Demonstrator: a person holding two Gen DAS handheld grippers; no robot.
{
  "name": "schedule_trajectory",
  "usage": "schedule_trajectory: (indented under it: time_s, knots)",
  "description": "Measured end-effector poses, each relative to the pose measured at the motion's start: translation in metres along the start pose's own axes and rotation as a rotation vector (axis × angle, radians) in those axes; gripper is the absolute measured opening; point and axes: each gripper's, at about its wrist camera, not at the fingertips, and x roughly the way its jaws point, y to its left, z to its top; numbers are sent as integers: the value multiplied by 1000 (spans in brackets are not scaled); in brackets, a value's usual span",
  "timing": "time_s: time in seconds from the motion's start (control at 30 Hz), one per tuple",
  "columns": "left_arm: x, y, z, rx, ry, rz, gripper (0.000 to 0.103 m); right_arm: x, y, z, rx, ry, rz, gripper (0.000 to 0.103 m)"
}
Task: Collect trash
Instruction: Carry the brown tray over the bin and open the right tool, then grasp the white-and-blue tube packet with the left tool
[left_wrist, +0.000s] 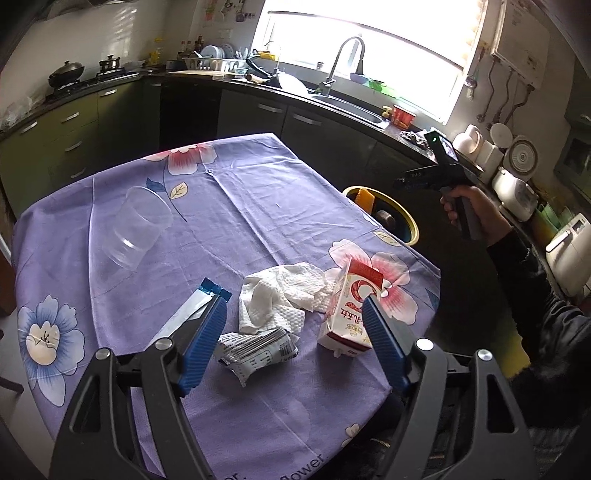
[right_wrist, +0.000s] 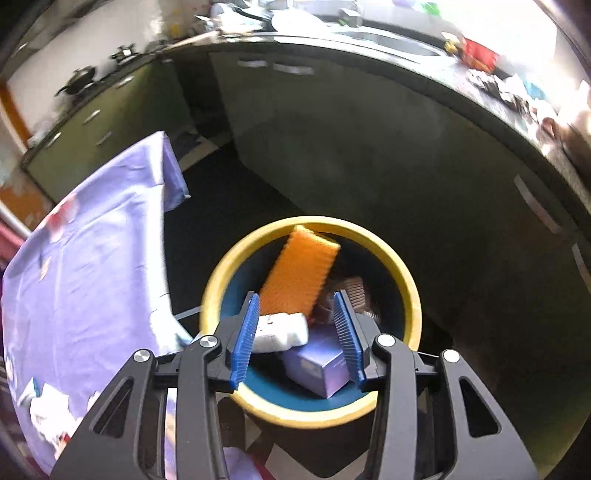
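Between my left gripper's (left_wrist: 293, 317) wide-open, empty jaws lie a crumpled wrapper (left_wrist: 256, 350) and, just beyond it, a tissue (left_wrist: 280, 299). Touching the right pad stands a carton (left_wrist: 351, 310), upright and leaning slightly; beside the left pad a silver sachet (left_wrist: 188, 314) lies with its long axis pointing away from me. Over the bin (right_wrist: 221, 280) I hold my right gripper (right_wrist: 297, 310), jaws parted, gripping nothing; below them an orange sponge (right_wrist: 299, 269) leans on the far wall, with a white bottle (right_wrist: 282, 330) and purple box (right_wrist: 317, 365) nearer.

crumpled tissue (left_wrist: 280, 295), milk carton (left_wrist: 351, 314) on tablecloth (left_wrist: 258, 192)
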Motion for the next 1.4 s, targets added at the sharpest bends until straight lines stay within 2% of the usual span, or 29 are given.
schedule_trajectory:
  time_s: [0.1, 0.23, 0.33, 0.63, 0.83, 1.0, 1.1, 1.2, 1.27, 1.4]
  knots:
    - [-1, 11, -4, 29, 4, -18, 72, -20, 17, -13, -57, -33, 23, 46]
    - [2, 25, -8, 118, 27, -30, 72, -28, 42, -23, -110, -33, 61, 46]
    - [11, 39, -8, 179, 75, -41, 72, -33, 57, -33, -144, -30, 80, 46]
    - [52, 102, -6, 199, 203, -101, 65, -32, 91, -59, -203, -9, 101, 46]
    - [75, 109, -13, 250, 263, -98, 49, -29, 96, -65, -205, 6, 97, 46]
    - [84, 110, -18, 274, 284, -95, 48, -26, 100, -65, -211, 15, 99, 46]
    - [88, 111, -19, 277, 297, -94, 42, -24, 103, -65, -217, 18, 103, 46]
    - [88, 111, -20, 288, 295, -85, 37, -23, 105, -65, -220, 22, 106, 46]
    - [88, 111, -19, 287, 294, -76, 27, -23, 104, -65, -220, 22, 108, 46]
    - [85, 108, -23, 283, 283, -66, 22, -24, 102, -66, -216, 20, 113, 46]
